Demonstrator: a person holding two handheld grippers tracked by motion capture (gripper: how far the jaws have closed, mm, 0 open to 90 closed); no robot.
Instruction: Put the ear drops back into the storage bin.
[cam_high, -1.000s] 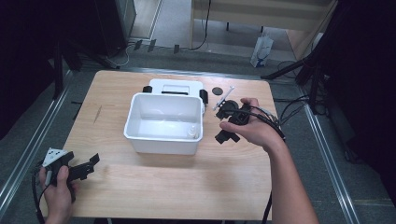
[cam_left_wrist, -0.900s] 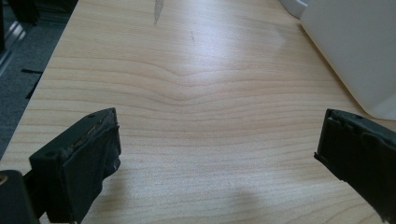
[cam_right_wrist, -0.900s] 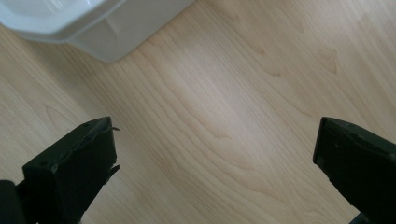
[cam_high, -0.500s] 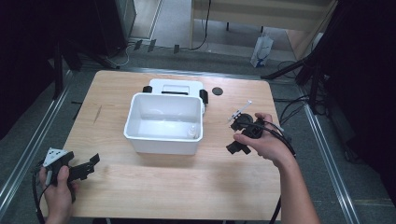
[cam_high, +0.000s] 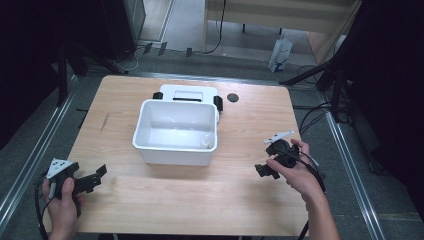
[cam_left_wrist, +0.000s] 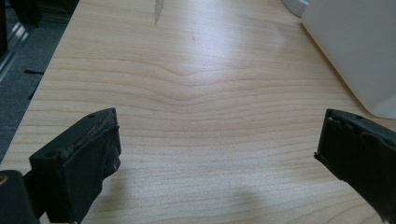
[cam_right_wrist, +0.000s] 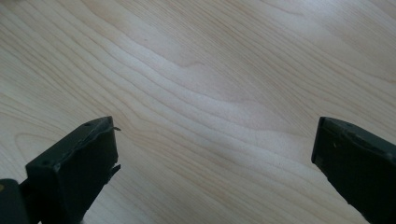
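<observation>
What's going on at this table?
A person sits at a light wooden table with a black two-jaw gripper in each hand. The left gripper is near the front left corner and the right gripper is at the right side; both have their jaws wide open over bare wood and hold nothing. A white rectangular plastic tub stands mid-table with a small white bottle inside.

**Spread jaws over bare wood**

The right gripper (cam_right_wrist: 212, 158) looks down its two black jaws, which rise from the bottom corners and stand wide apart with nothing between them. Beyond and beneath them lies the pale wooden table (cam_right_wrist: 210, 79), its grain running in slanted, wavy bands across the frame.
</observation>
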